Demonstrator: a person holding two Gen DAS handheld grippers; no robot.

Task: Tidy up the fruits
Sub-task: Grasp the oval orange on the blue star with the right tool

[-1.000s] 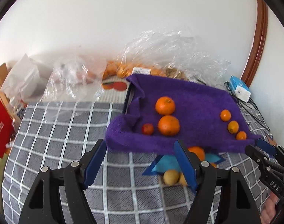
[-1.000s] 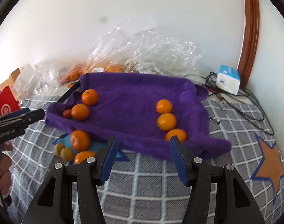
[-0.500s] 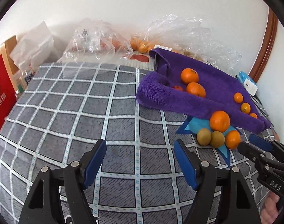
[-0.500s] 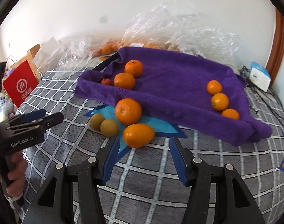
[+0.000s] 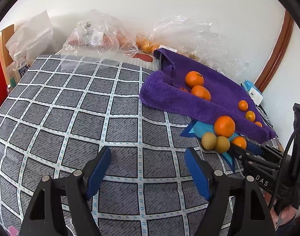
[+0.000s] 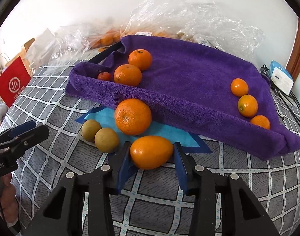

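— Where's the right tool [image 6: 151, 158] now?

— Tipped steeply down over the checked worktop [image 6: 159, 202], its jaws closing around the oval orange [image 6: 151, 151]; the blue pads [image 6: 124, 168] sit at the fruit's two sides, right against the skin. That orange lies just in front of the purple towel [image 6: 189, 82], beside a big round orange [image 6: 132, 116].

— And the left tool [image 5: 148, 169]?

— Angled down too, over bare cloth, jaws wide, nothing between them.
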